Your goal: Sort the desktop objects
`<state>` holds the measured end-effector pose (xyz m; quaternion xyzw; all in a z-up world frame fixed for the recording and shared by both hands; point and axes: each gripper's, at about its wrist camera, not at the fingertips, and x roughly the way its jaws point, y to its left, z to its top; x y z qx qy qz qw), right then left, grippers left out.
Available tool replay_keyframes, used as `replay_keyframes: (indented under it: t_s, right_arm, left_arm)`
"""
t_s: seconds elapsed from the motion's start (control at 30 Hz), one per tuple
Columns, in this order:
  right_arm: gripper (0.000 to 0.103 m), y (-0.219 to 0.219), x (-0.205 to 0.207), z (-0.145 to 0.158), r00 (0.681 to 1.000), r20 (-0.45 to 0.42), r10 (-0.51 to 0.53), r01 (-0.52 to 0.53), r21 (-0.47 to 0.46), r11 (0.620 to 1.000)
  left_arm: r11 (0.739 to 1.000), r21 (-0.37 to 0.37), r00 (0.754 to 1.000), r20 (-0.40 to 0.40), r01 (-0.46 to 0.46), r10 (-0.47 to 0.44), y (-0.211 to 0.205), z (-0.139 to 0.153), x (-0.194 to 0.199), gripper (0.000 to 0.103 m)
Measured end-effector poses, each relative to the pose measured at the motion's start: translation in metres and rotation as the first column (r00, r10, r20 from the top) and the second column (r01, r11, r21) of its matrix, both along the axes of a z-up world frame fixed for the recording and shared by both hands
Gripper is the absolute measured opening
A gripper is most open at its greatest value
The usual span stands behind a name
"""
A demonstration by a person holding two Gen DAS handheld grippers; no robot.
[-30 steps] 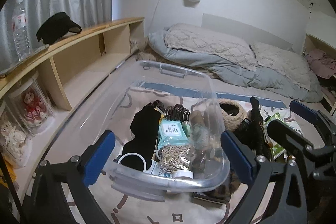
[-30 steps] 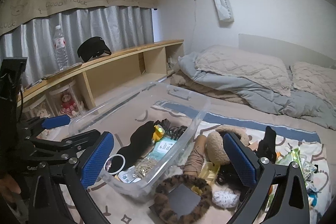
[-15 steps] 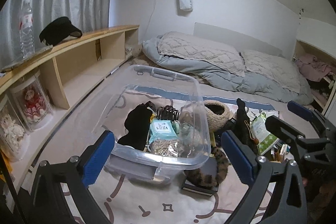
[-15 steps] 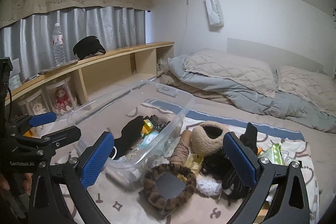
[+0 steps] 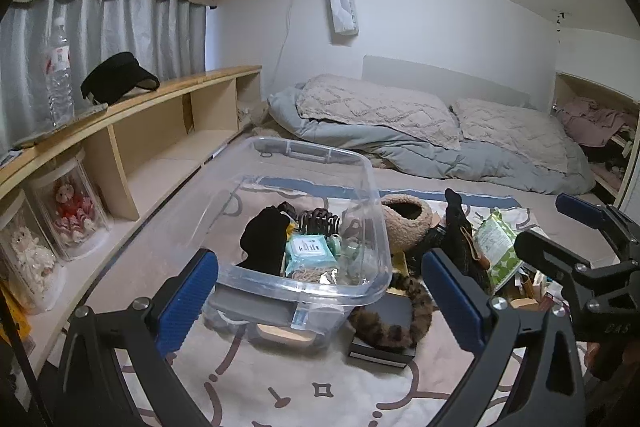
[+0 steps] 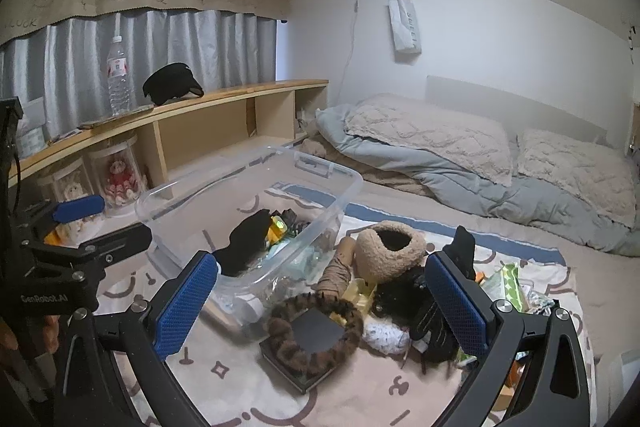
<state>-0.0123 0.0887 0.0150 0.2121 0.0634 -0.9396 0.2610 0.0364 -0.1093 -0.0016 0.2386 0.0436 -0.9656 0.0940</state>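
Both grippers spread wide, empty: left gripper [image 5: 320,291], right gripper [image 6: 322,301]. Clear bin [image 6: 168,199] left, part-filled; unsorted pile [image 6: 404,291] right, leopard scrunchie [image 6: 316,333] nearest. Risk: tangled soft items drag neighbours; bin wall nudged.

Patterned blanket [image 6: 240,367] carries everything: clear bin [image 6: 320,187] ahead-left of right gripper, leopard scrunchie [image 6: 316,331] on dark box [image 6: 320,335] dead ahead, fuzzy hat [image 6: 390,251] beyond, possibly gloves right.

clear bin [image 5: 372,187], leopard-print scrunchie [image 6: 316,331], blue-padded tongs [image 5: 320,299]
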Motion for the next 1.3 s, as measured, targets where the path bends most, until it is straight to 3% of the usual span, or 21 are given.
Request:
replay_keyframes:
  t_s: [0.53, 1.3]
  right_arm:
    - [0.103, 0.006, 0.014, -0.003, 0.999, -0.027, -0.017, 0.018, 0.025, 1.0]
    - [0.103, 0.009, 0.019, -0.001, 0.999, -0.039, -0.002, 0.003, 0.022, 1.0]
  left_arm:
    - [0.999, -0.008, 0.998, -0.048, 0.033, -0.034, 0.004, -0.001, 0.03, 0.103]
    - [0.999, -0.038, 0.999, -0.028, 0.027, -0.028, 0.007, -0.003, 0.029, 0.103]
